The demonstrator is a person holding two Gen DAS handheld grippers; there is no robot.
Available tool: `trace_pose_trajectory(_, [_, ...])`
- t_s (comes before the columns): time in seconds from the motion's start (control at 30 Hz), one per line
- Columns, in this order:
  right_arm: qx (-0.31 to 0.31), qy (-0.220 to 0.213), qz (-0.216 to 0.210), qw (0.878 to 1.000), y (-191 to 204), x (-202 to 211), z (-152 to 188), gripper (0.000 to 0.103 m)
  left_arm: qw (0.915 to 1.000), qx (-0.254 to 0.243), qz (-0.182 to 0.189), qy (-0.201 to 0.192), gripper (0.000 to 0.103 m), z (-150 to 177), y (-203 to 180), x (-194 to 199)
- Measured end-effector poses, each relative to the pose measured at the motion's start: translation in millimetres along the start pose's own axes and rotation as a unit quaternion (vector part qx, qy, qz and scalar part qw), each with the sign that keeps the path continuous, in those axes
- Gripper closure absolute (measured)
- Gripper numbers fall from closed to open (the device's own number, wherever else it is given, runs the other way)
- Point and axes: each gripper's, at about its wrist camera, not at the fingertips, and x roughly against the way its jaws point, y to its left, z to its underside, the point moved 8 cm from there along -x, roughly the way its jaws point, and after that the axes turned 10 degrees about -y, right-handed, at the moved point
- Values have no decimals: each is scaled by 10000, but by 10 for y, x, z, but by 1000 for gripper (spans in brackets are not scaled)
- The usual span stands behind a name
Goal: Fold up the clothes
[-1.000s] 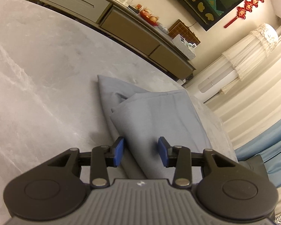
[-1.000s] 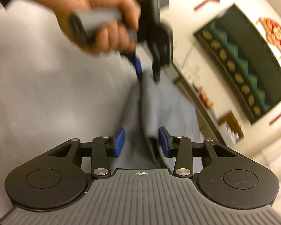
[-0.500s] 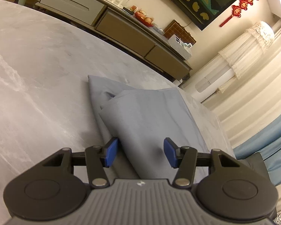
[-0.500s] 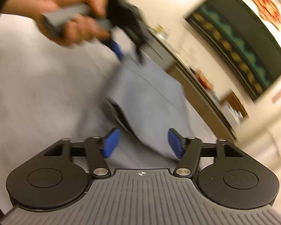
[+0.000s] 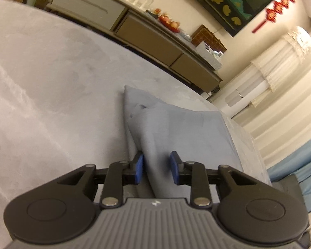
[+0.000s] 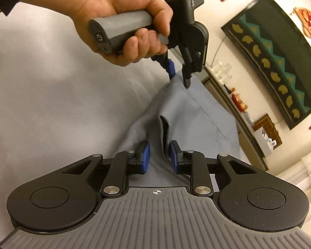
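A grey-blue garment (image 5: 182, 128) lies partly folded on the pale grey surface (image 5: 43, 95). My left gripper (image 5: 156, 169) has its blue pads either side of a raised fold at the garment's near edge, with a gap still showing between them. In the right wrist view the left gripper (image 6: 177, 76), held by a hand, pinches a lifted corner of the garment (image 6: 199, 120). My right gripper (image 6: 159, 157) straddles another raised fold, with its right pad touching the cloth and its left pad apart.
A long low cabinet (image 5: 147, 35) with drawers, glasses and a fruit plate stands beyond the surface's far edge. Pale curtains (image 5: 280, 95) hang at the right. A dark wall panel (image 6: 280, 66) and red ornament hang above the cabinet.
Both grippers have narrowed from a wide opening around folds of the garment. The left gripper has lifted its corner of the cloth off the surface.
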Motion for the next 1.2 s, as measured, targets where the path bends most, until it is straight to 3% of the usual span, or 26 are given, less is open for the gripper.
trace_pose_trajectory(0.1, [206,195,-143,9995,-100,-27,252,89,9999,-54,-79,-92,65,-48,12,38])
trace_pose_trajectory(0.13, [276,265,-140,9992,-148,-20,349,98,9997,-69,-116,-204,64,-90,20,70])
trace_pose_trajectory(0.27, [534,515,-67,9972,-316,53,701,97,9990,82,-67,-431,62,-230,63,97])
trace_pose_trajectory(0.33, [334,646,-63,9973,-417,102,701,97,9988,174,2,-454,62,-280,88,74])
trace_pose_trajectory(0.37, [251,562,26,9981,-460,157,627,94,9987,220,38,-464,62,-305,100,62])
trace_pose_trajectory(0.4, [187,387,167,9989,-497,227,512,85,9987,257,145,-408,62,-306,95,47])
trace_pose_trajectory(0.43, [133,204,292,9993,-510,287,385,68,9986,293,259,-346,61,-305,88,33])
trace_pose_trajectory(0.5, [110,-48,384,9992,-460,319,175,54,9990,253,291,-219,60,-299,83,28])
trace_pose_trajectory(0.6, [109,-196,431,9988,-366,235,1,44,9992,370,78,-98,56,-341,166,86])
trace_pose_trajectory(0.67, [110,-128,491,9986,-348,121,7,44,9983,562,132,2,43,-329,212,127])
trace_pose_trajectory(0.73, [22,-37,554,9985,-400,26,56,44,9974,670,243,143,42,-294,211,118])
trace_pose_trajectory(0.83, [-303,74,530,9981,-537,-74,107,51,9960,626,472,432,40,-200,94,-47])
trace_pose_trajectory(0.9, [-558,127,387,9976,-580,-108,121,62,9975,397,410,412,44,-186,19,-157])
trace_pose_trajectory(0.93, [-639,148,306,9974,-577,-115,120,71,9988,149,366,293,62,-205,-28,-187])
trace_pose_trajectory(0.97, [-669,171,277,9972,-564,-116,125,77,9991,-34,394,175,71,-234,-64,-187])
trace_pose_trajectory(1.0, [-670,169,282,9972,-559,-111,125,90,9987,-148,494,50,74,-267,-101,-165])
trace_pose_trajectory(1.1, [-691,73,284,9972,-574,-85,101,92,9960,-379,768,-250,81,-380,-212,-87])
trace_pose_trajectory(1.2, [-598,6,237,9979,-536,-101,71,92,9969,-404,637,-220,82,-380,-149,-188])
